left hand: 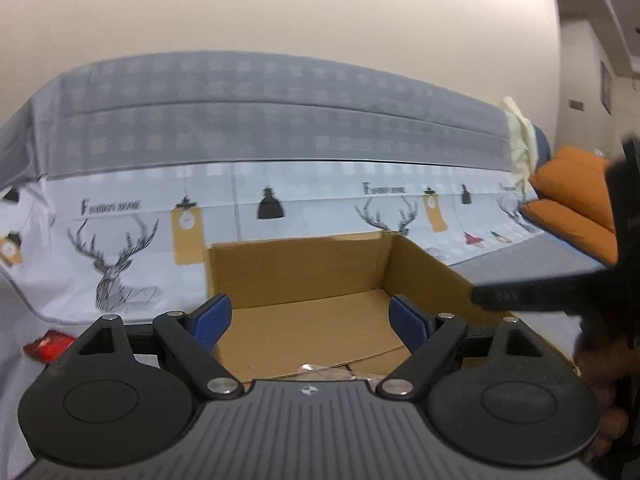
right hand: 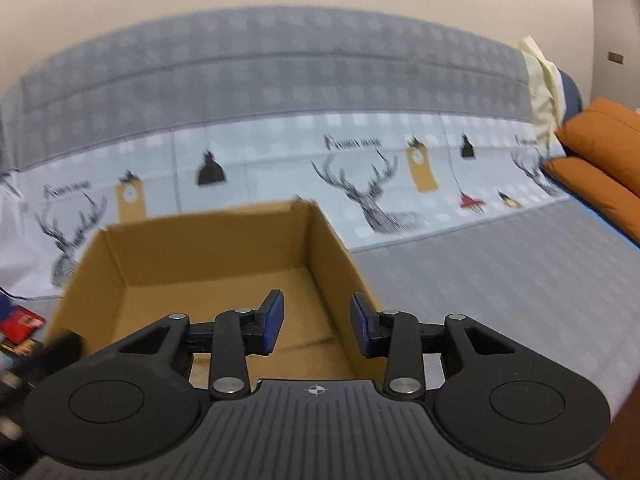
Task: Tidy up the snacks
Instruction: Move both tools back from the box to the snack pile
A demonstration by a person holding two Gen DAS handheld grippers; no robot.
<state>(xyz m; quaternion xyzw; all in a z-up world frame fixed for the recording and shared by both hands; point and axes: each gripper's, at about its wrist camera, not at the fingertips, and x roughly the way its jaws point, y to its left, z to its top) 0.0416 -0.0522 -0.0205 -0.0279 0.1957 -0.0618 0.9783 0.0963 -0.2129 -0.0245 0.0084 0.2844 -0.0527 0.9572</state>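
Observation:
An open cardboard box (left hand: pixel 296 268) stands on a cloth-covered surface, and its brown floor looks mostly bare. My left gripper (left hand: pixel 308 314) hangs over the box's near side, blue pads (left hand: pixel 210 322) wide apart with nothing between them. A bit of clear wrapper (left hand: pixel 314 368) shows just under it. In the right wrist view my right gripper (right hand: pixel 317 314) is over the right part of the box (right hand: pixel 208 248), near its right wall. Its jaws stand open by a moderate gap, with nothing between the pads. A red snack packet (left hand: pixel 48 344) lies left of the box.
A grey and white cloth with deer prints (right hand: pixel 372 200) covers the sofa behind the box. Orange cushions (right hand: pixel 600 160) lie at the far right. More colourful packets (right hand: pixel 20 332) sit at the left edge. The right gripper's black body (left hand: pixel 560 292) juts in beside the box.

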